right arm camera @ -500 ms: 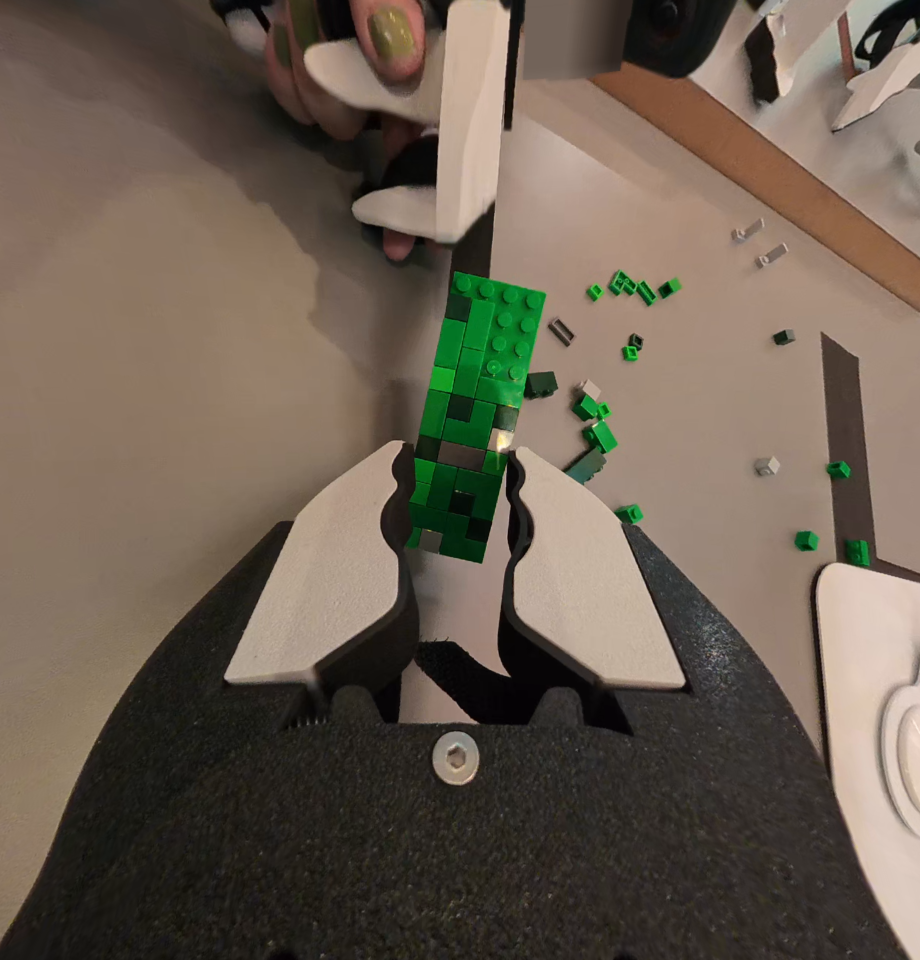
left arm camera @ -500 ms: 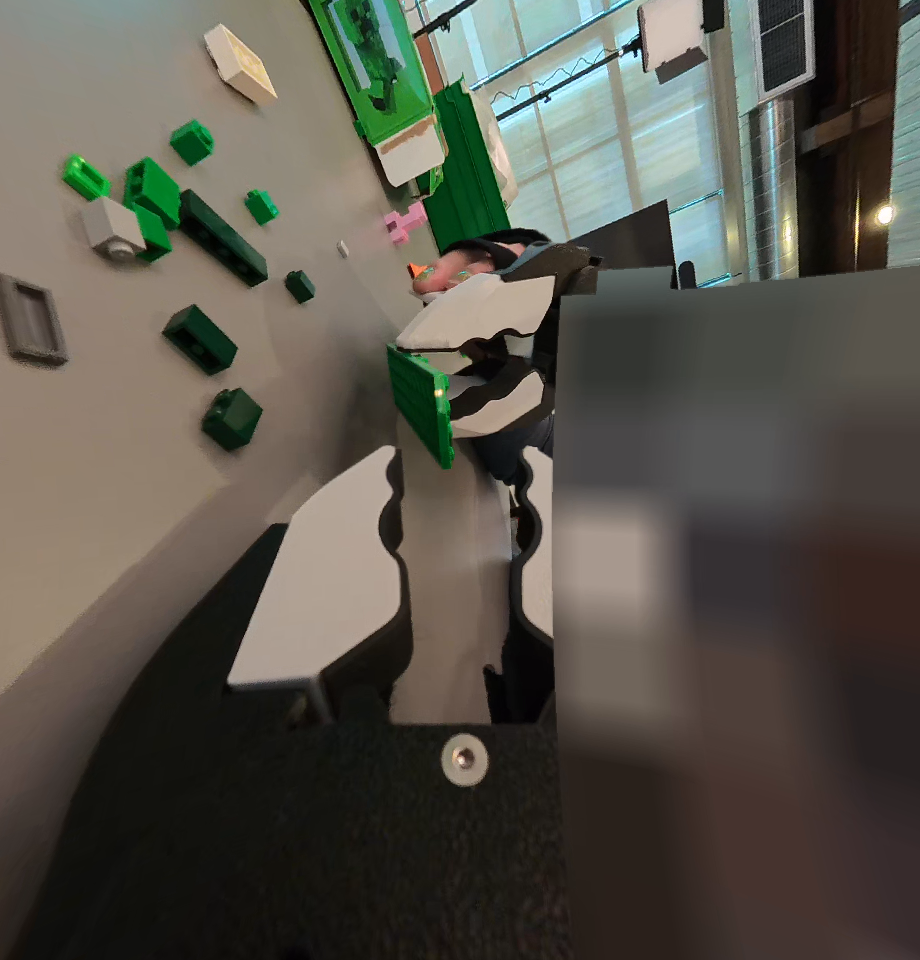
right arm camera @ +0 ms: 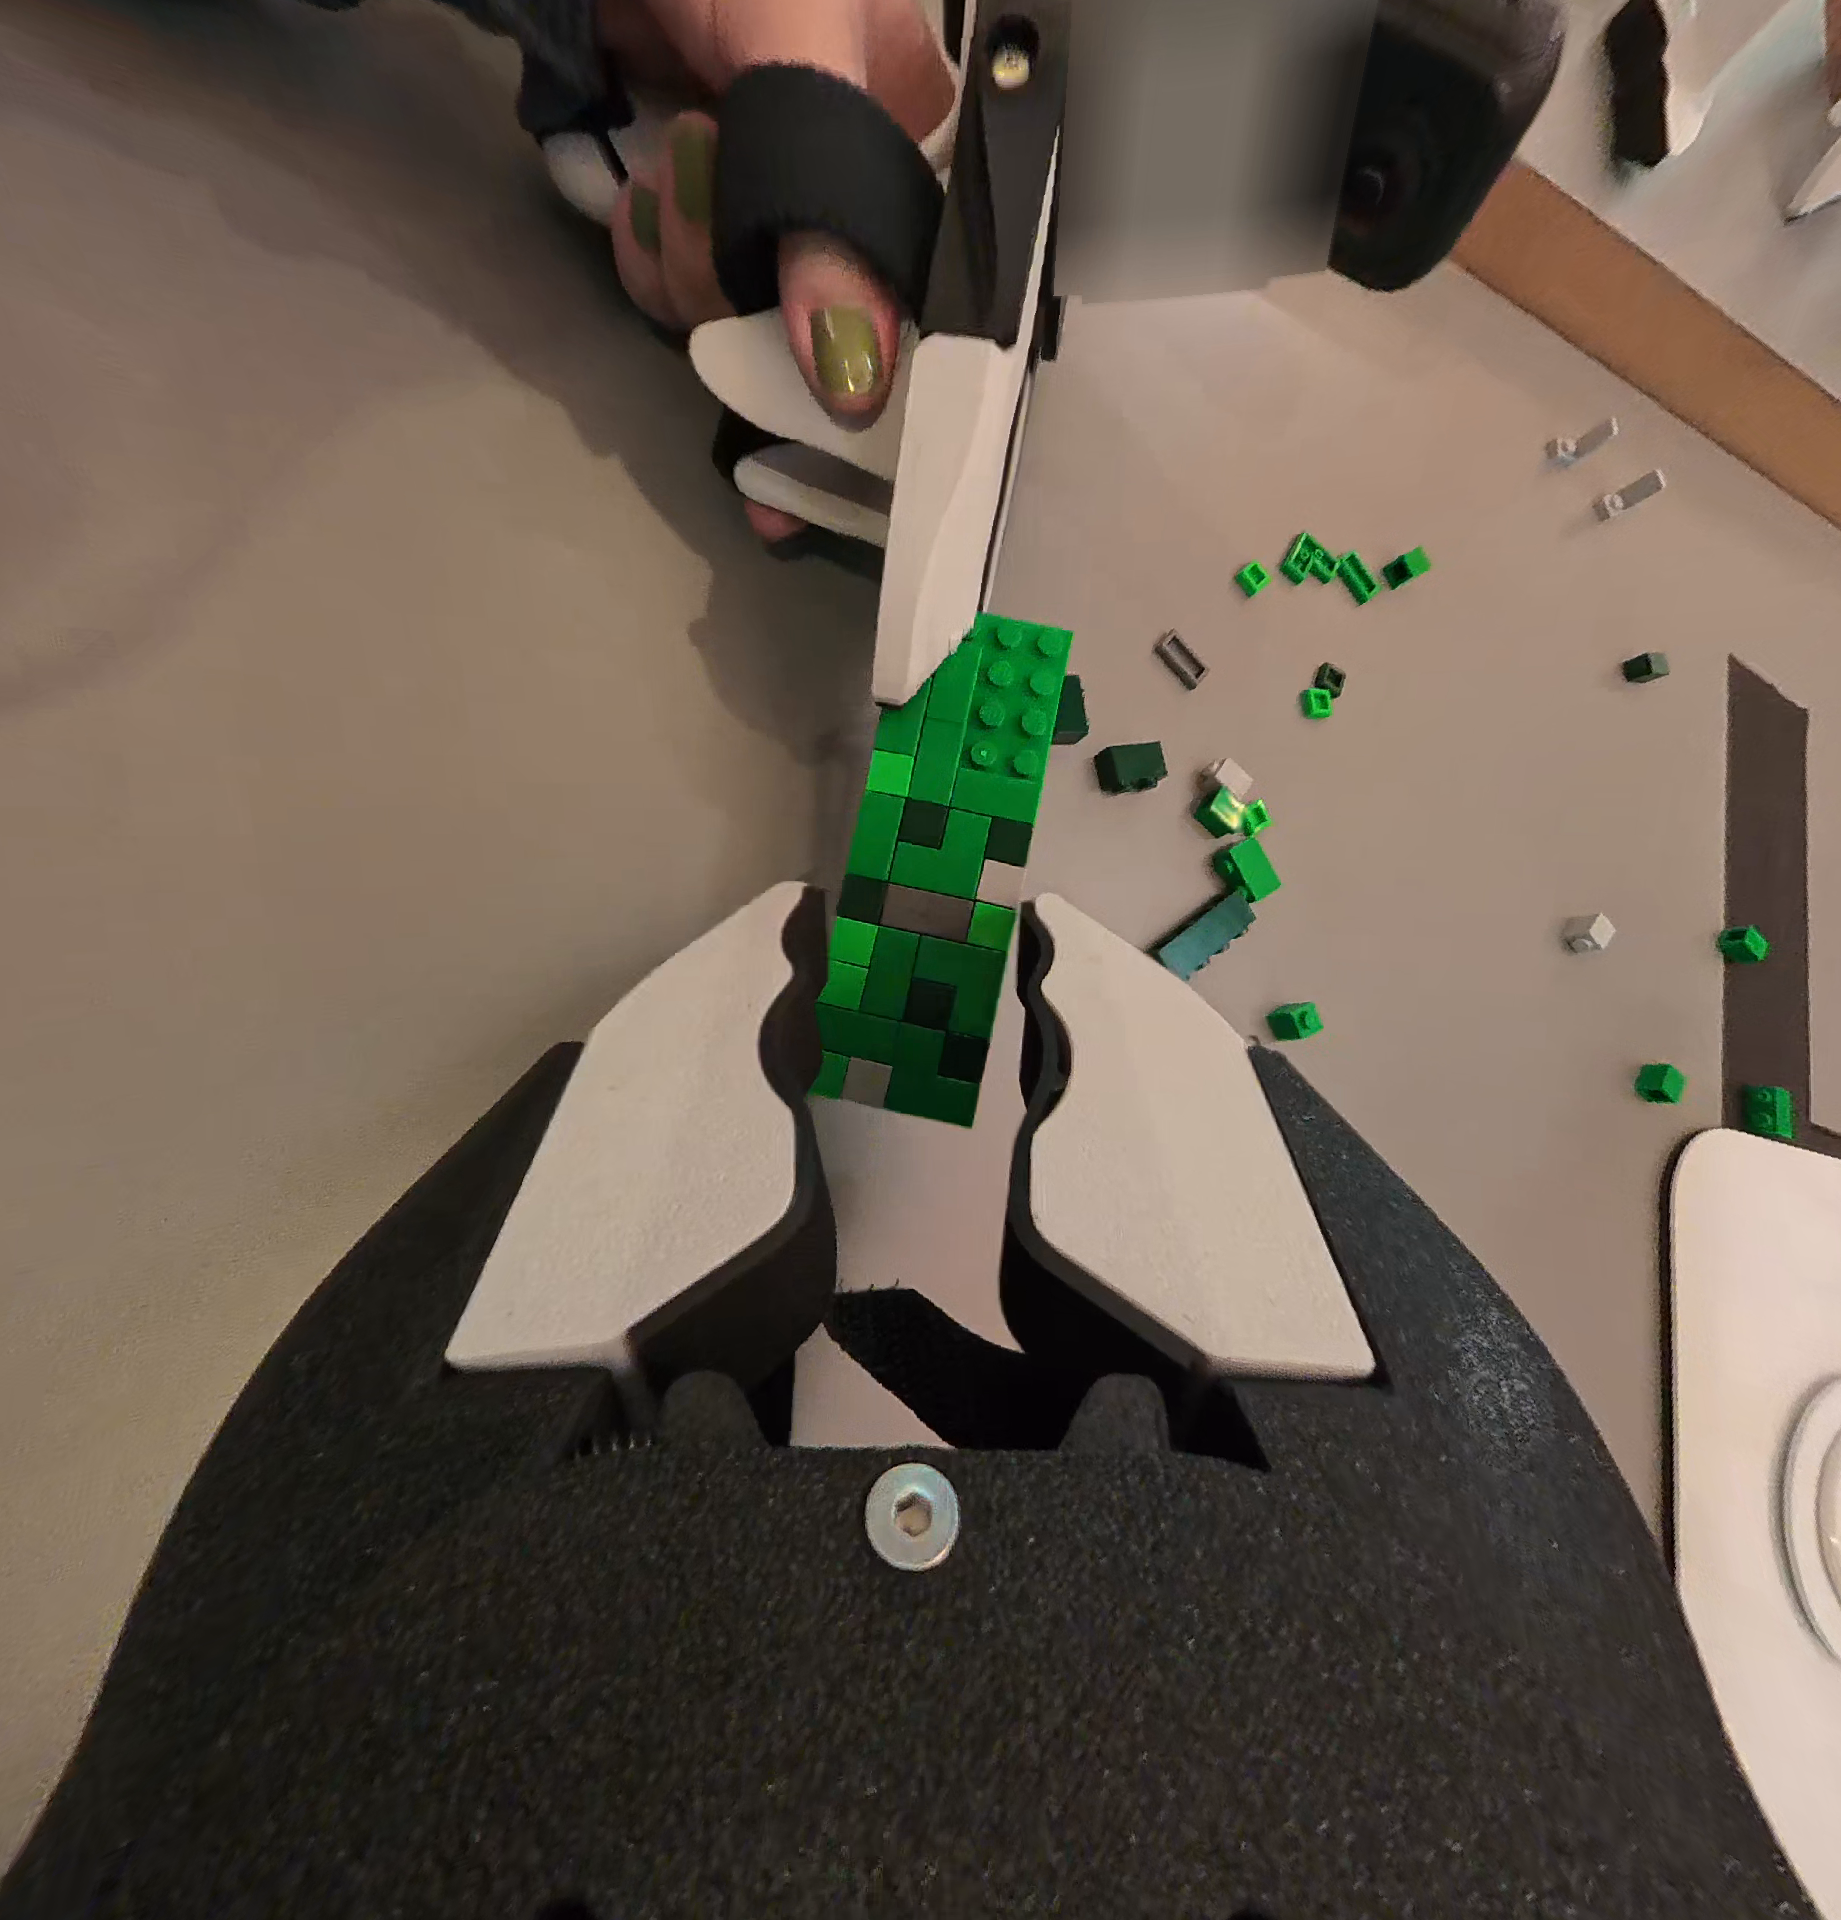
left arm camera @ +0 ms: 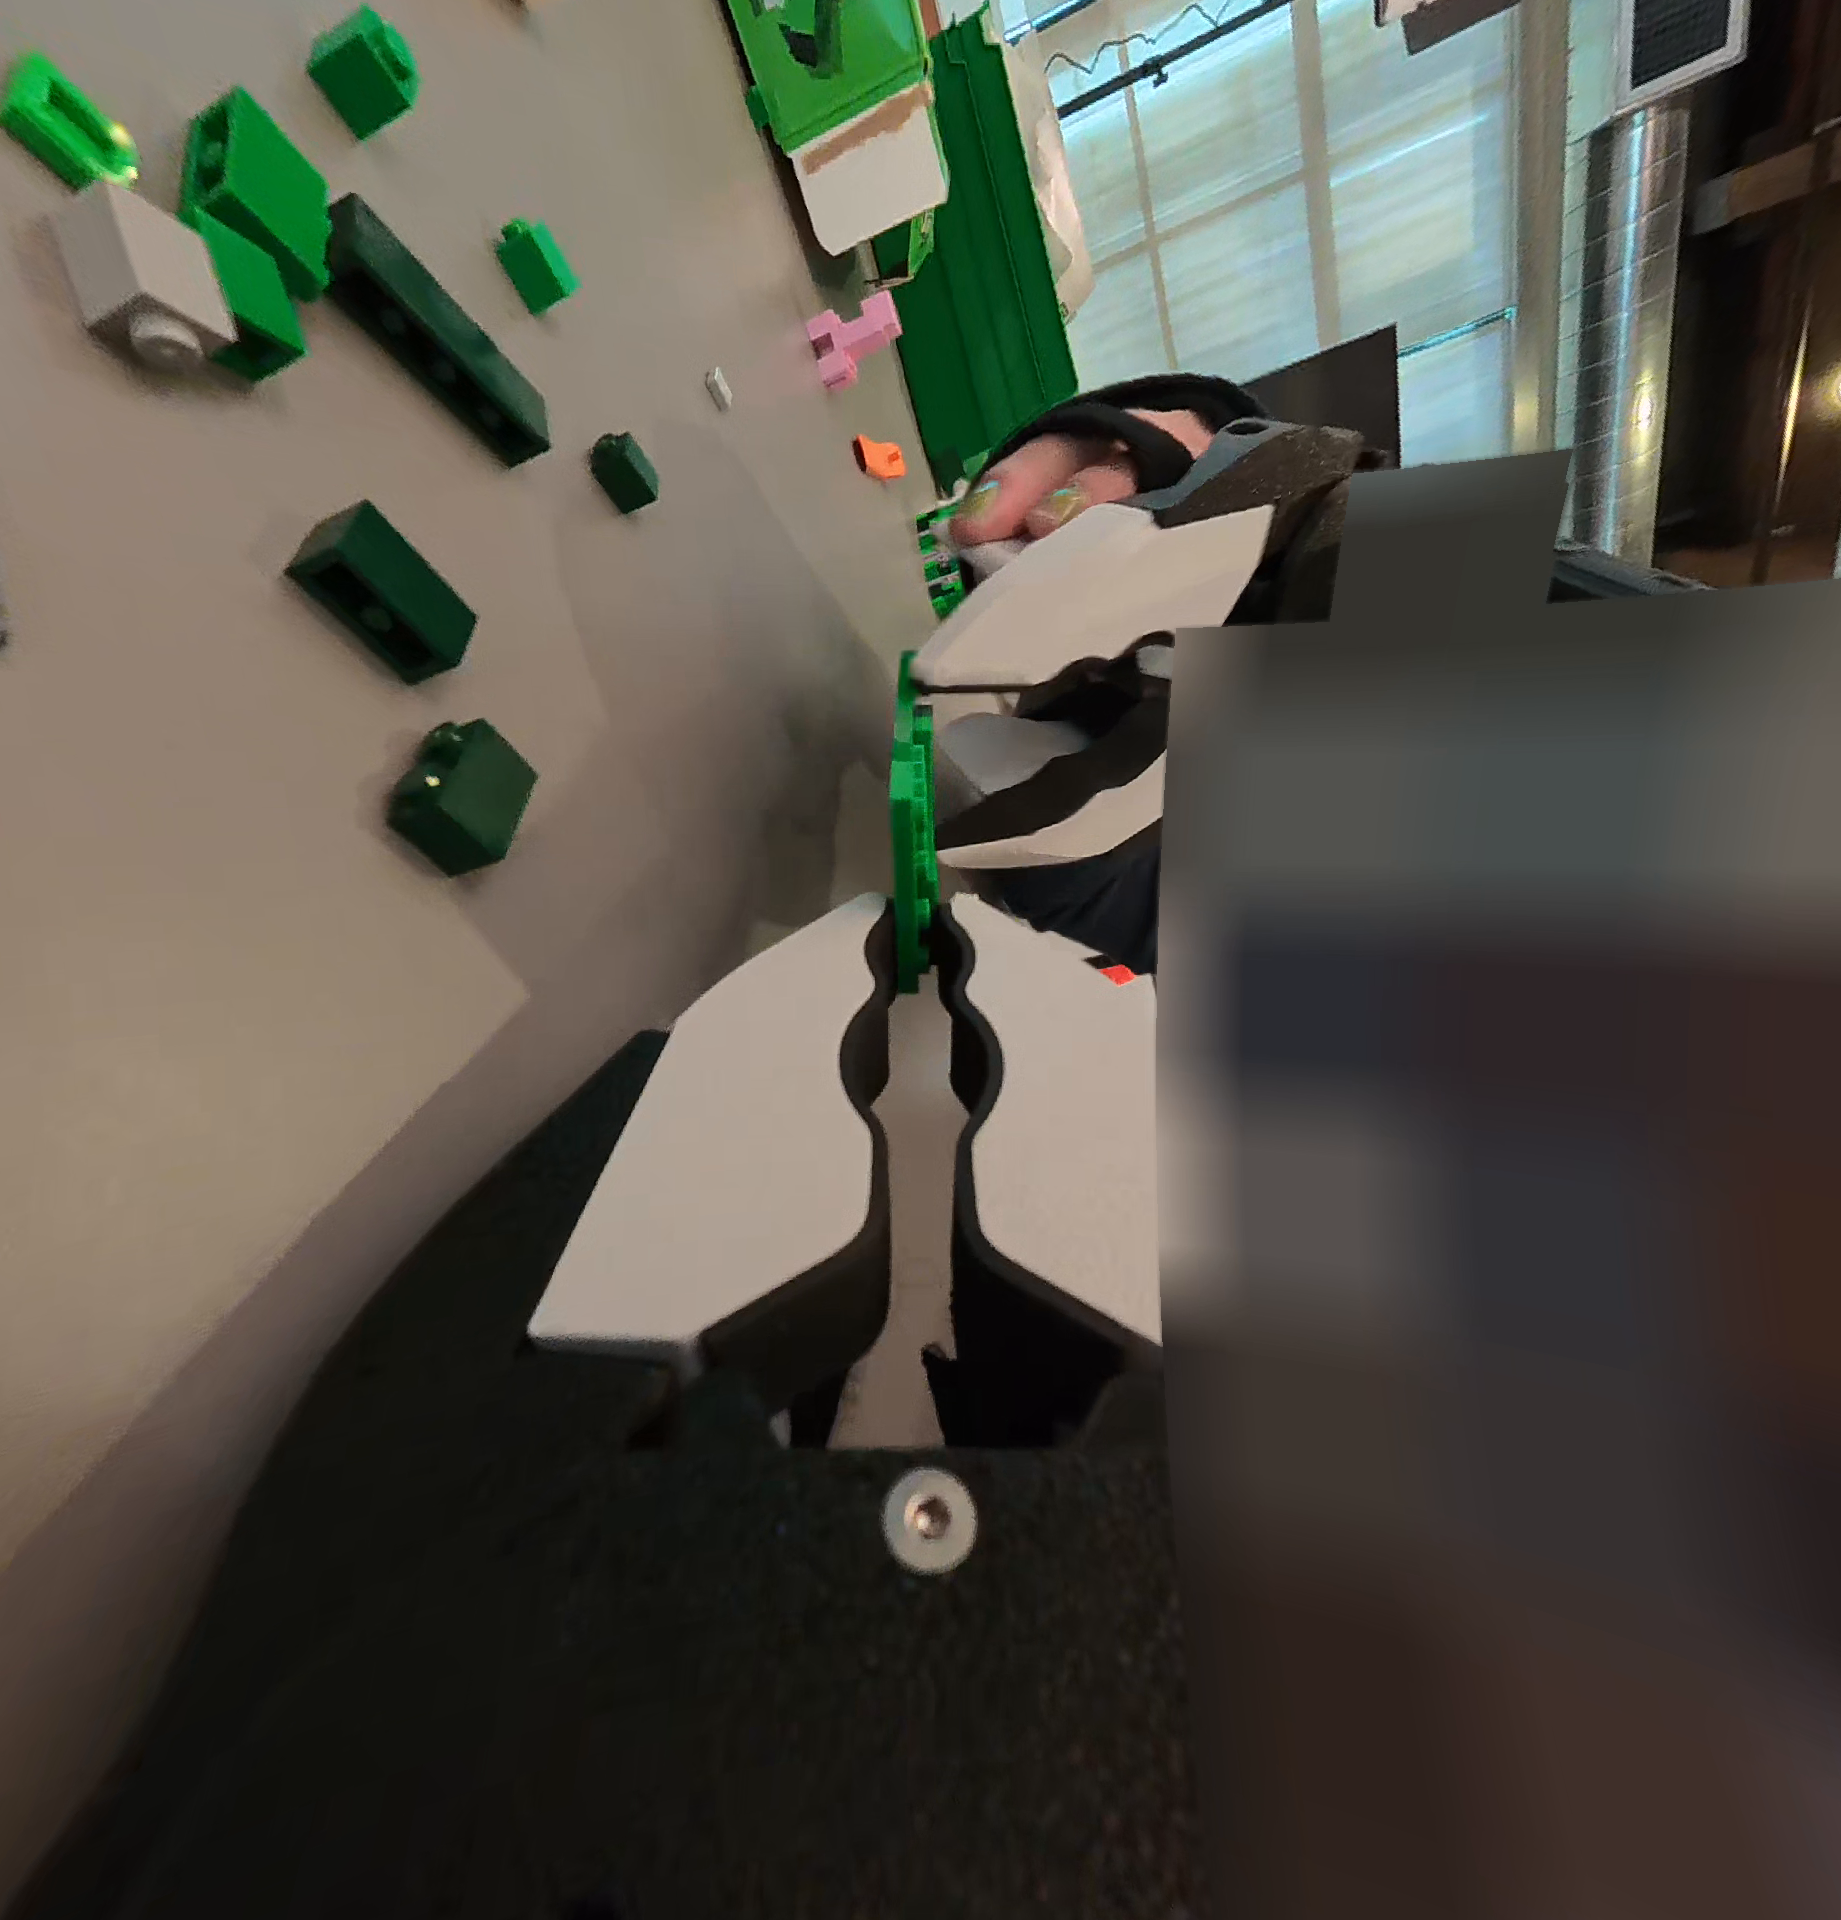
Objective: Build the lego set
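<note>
Item: green plate point(right arm camera: 931, 883), tiled in light, dark and grey squares, held above my desk point(right arm camera: 272, 727). My right tool point(right arm camera: 921, 1003) gripped its near end, one finger on each long edge. My left tool point(left arm camera: 918, 940) pinched the far end edge-on, fingers nearly together on the thin slab. Loose stock: green and grey bricks point(right arm camera: 1243, 868) scattered on the desk to the right, well apart from the plate.
</note>
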Tool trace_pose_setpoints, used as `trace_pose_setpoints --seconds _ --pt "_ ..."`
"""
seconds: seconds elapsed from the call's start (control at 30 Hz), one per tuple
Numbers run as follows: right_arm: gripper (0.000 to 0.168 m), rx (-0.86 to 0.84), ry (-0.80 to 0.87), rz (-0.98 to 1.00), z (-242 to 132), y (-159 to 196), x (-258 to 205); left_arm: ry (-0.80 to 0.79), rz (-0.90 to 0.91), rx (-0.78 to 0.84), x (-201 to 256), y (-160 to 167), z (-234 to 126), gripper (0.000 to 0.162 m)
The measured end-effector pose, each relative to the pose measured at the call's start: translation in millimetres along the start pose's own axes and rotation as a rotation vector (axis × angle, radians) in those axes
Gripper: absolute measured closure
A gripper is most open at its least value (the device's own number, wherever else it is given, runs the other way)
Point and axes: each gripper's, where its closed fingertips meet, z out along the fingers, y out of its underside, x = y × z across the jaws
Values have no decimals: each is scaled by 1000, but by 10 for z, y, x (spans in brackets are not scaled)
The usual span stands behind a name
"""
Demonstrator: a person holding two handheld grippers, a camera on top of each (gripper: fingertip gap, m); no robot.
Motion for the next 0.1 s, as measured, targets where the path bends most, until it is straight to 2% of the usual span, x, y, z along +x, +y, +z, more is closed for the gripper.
trace_pose_setpoints --seconds 0.1 --pt "123 105 20 -13 -154 -46 100 10 -15 11 0 -15 -16 156"
